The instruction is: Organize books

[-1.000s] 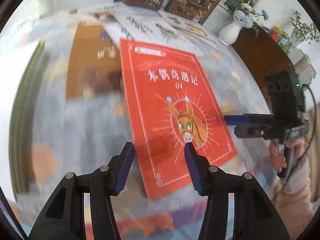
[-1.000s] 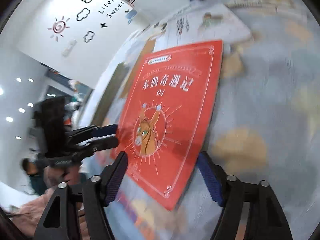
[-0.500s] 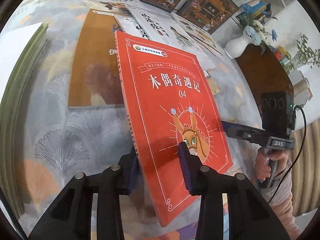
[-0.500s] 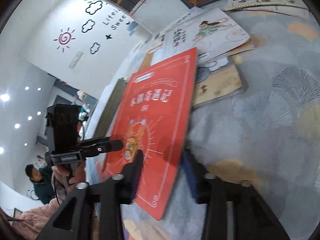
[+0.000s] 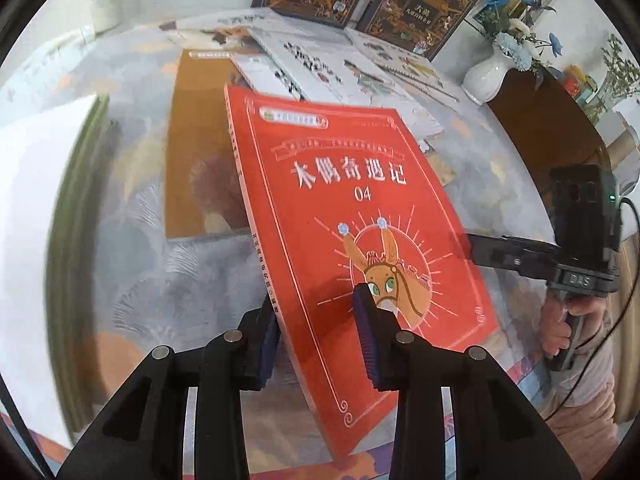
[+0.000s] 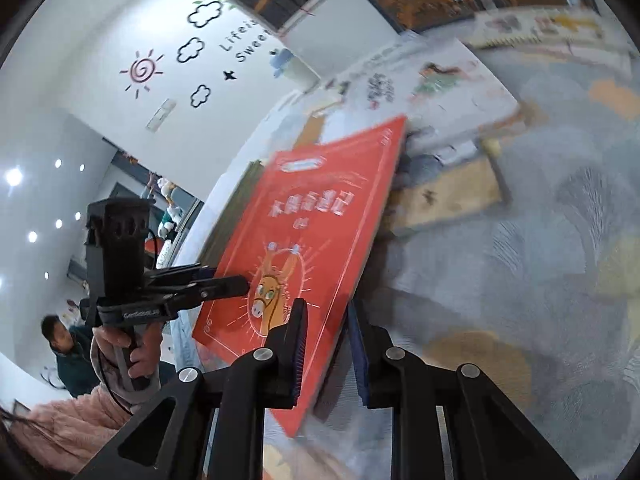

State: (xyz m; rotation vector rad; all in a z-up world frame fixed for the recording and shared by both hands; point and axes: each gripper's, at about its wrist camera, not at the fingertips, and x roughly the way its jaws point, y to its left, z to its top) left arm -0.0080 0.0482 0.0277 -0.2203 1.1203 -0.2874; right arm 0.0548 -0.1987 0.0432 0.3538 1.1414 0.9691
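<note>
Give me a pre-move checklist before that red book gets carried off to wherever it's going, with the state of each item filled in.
1. Left gripper clamped on the red book, its jaws having just closed: ok.
2. Right gripper clamped on the book's opposite edge, its jaws also just closed: ok.
3. Book raised off the patterned tablecloth, tilted: ok.
4. Book's far corner free of the brown book and the white picture books: cannot tell.
5. White vase well away from the book: ok.
6. Destination for the book in view: cannot tell.
</note>
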